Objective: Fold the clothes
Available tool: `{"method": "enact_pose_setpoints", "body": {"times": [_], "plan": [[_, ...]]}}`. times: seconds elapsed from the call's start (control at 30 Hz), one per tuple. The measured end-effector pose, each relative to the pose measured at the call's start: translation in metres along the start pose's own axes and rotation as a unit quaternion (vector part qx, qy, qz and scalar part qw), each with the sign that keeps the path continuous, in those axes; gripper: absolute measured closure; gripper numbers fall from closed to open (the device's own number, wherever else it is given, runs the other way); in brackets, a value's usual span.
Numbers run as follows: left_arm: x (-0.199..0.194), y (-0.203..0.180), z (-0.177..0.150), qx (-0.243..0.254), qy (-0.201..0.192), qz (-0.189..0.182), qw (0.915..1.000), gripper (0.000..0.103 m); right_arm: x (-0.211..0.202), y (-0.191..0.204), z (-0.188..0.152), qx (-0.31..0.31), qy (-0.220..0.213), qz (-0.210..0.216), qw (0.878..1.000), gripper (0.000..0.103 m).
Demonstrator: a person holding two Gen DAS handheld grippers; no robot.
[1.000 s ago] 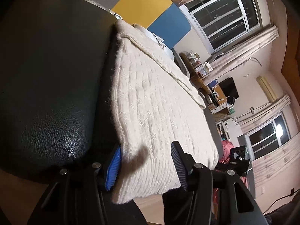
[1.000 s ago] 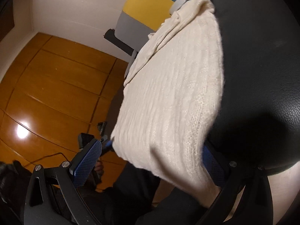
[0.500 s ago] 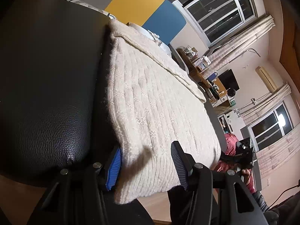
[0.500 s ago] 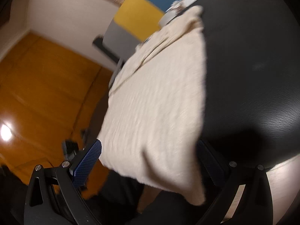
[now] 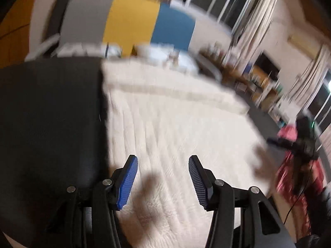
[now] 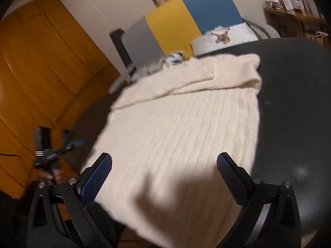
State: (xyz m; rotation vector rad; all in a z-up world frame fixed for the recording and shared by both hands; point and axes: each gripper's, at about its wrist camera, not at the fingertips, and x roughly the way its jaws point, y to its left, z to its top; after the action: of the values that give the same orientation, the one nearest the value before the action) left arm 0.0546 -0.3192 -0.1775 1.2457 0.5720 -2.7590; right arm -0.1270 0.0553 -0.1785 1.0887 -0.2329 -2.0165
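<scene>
Left wrist view gives me the cream knitted sweater (image 5: 175,128) lying flat and folded on a round black leather-look table (image 5: 51,113), with its near edge hanging just past the table rim toward me. My left gripper (image 5: 163,177) hangs above that near part with its blue pads well apart and nothing between them; I see no contact with the knit. From the right wrist view, the same sweater (image 6: 186,134) shows a doubled-over band along its far edge, and my right gripper (image 6: 164,177) is likewise spread wide, empty, above the cloth. Its shadow falls on the near part of the knit.

To the sweater's right in that view the table (image 6: 293,113) is bare and dark out to its curved rim. Beyond the far edge stand a white cushion (image 6: 223,39) and a panel in grey, yellow and blue (image 6: 182,18). Orange wooden doors (image 6: 41,72) fill the left side, and there I see the other gripper held in a hand (image 6: 51,176), off the table edge. In the left wrist view, much blurred, windows with pale curtains (image 5: 254,18) and cluttered shelves (image 5: 258,82) line the far wall, and something pink (image 5: 289,134) lies low beside the table.
</scene>
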Motion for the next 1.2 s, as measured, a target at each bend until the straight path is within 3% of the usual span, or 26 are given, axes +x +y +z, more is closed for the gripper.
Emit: {"method": "enact_pose_setpoints", "body": {"times": [0.07,0.13,0.3,0.4,0.43,0.57,0.63,0.73,0.77,0.87,0.93,0.97,1.03,1.1,1.2], "plan": [[0.010,0.003,-0.012,0.009,0.013,0.031,0.9994,0.053,0.026,-0.012,-0.001,0.009,0.045,-0.052,0.998,0.000],[0.002,0.006,-0.019,0.014,0.006,0.028,0.9995,0.053,0.031,-0.023,-0.012,0.000,0.055,-0.076,0.996,0.000],[-0.002,0.004,0.011,0.022,-0.012,-0.004,0.9997,0.052,0.018,-0.027,-0.004,-0.007,0.056,-0.047,0.997,0.000],[0.014,-0.006,0.041,0.044,-0.025,-0.013,0.9986,0.052,0.022,-0.026,0.023,-0.035,0.041,-0.050,0.997,0.000],[0.022,-0.009,0.050,0.052,-0.024,-0.011,0.9983,0.052,0.025,-0.026,0.032,-0.045,0.036,-0.052,0.997,0.000],[0.067,0.003,0.066,0.060,0.041,0.049,0.9961,0.053,0.055,-0.051,0.064,-0.027,0.046,-0.068,0.996,0.000],[0.063,0.002,0.071,0.058,0.035,0.040,0.9969,0.052,0.069,-0.069,0.065,-0.012,0.080,-0.097,0.992,0.000],[0.062,-0.005,0.094,0.020,0.028,-0.047,0.9983,0.052,0.058,-0.071,0.065,-0.019,0.064,-0.082,0.994,0.000],[0.072,-0.014,0.105,0.001,0.031,-0.095,0.9950,0.051,0.054,-0.069,0.066,-0.019,0.057,-0.075,0.995,0.000],[0.102,-0.039,0.136,-0.052,0.039,-0.233,0.9704,0.050,0.044,-0.066,0.071,-0.014,0.023,-0.044,0.999,0.000],[0.132,-0.056,0.146,-0.079,0.061,-0.275,0.9563,0.050,0.043,-0.072,0.079,0.014,0.008,-0.026,1.000,0.000],[0.146,-0.065,0.151,-0.091,0.070,-0.292,0.9495,0.050,0.043,-0.080,0.086,0.047,-0.006,-0.006,0.999,0.000],[0.168,-0.080,0.156,-0.099,0.079,-0.293,0.9478,0.050,0.053,-0.101,0.098,0.148,-0.019,0.066,0.987,0.000],[0.183,-0.094,0.158,-0.096,0.079,-0.294,0.9478,0.050,0.060,-0.116,0.102,0.214,-0.037,0.083,0.973,0.000],[0.189,-0.115,0.160,-0.080,0.065,-0.284,0.9534,0.050,0.063,-0.129,0.110,0.259,-0.083,0.052,0.961,0.000]]}}
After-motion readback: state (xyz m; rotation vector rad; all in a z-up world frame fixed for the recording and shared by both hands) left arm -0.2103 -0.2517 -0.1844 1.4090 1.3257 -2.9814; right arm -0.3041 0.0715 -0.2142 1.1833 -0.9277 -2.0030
